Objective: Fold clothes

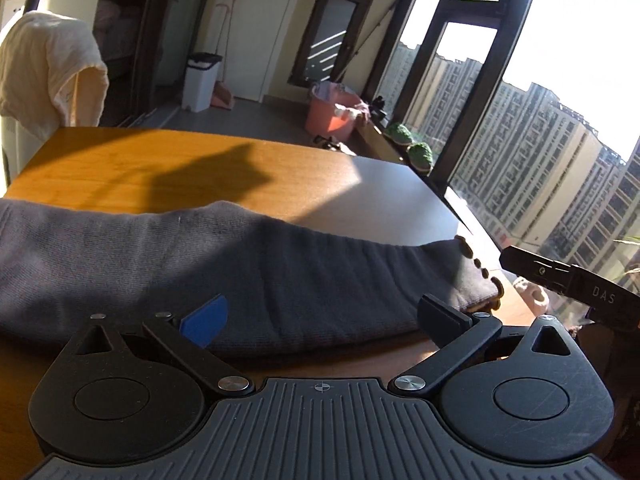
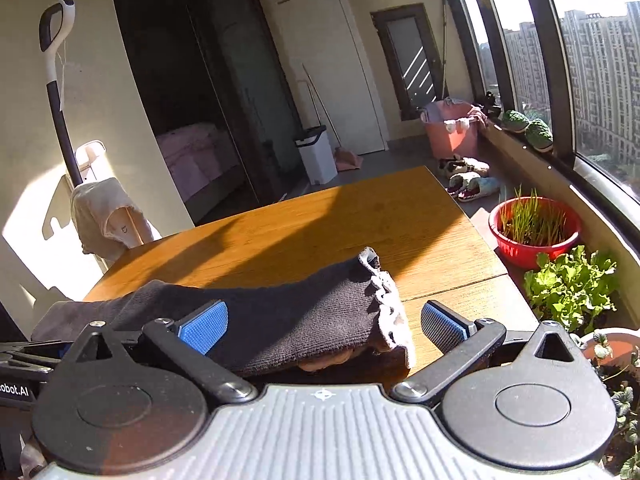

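left gripper (image 1: 322, 316): black linkage arms, silver screws, ribbed grey housing
right gripper (image 2: 324, 322): blue ribbed pads (image 2: 204, 326)

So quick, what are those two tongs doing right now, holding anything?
Left tongs: open wide, holding nothing; the dark grey knitted garment lies between them.
Right tongs: open wide, gripping nothing; the garment's lace-trimmed end lies loose between the blue pads.

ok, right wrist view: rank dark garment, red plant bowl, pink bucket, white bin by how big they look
1. Dark garment, largest by far, but nearest the camera.
2. Red plant bowl.
3. Pink bucket and white bin: look alike, both far off, so not ranked.
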Demonstrator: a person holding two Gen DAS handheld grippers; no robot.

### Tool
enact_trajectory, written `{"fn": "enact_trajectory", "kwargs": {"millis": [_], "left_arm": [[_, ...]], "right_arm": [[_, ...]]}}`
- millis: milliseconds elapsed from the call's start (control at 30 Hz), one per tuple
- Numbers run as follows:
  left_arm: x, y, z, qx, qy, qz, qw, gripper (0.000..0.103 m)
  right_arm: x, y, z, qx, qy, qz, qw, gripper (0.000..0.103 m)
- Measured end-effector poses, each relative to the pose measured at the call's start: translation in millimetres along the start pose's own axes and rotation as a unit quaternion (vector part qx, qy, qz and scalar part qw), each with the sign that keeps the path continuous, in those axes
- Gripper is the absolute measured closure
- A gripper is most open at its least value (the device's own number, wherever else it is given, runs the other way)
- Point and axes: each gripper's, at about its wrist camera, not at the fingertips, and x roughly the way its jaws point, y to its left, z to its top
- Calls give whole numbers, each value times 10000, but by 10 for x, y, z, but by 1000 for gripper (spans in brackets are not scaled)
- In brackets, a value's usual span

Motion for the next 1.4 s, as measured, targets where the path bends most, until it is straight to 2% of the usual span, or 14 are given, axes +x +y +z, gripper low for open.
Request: {"fn": "enact_trajectory", "kwargs": {"millis": [67,167,267,400,700,1400], "left_arm": [[140,-210,-46,211,41,-48,9998,0],[310,-358,-101,281,148,42,9995,0],[373,-406,-145,344,68,207,9992,0],[386,-452,-229,672,-44,353,9971,0],[381,-548,-267,868,-14,496,9950,0],[406,-544,-251,874,-18,484,9950,0]], "right_arm": [[55,-68,2,259,215,21,9994,0],[75,-218,1,684,223,103,9974,0],[50,-258,-28,799,155,152,9966,0],[45,-237,-40,751,151,103,9970,0],[40,-263,-40,853,107,175,9961,0],[32,-288,-39,903,83,207,9957,0]]}}
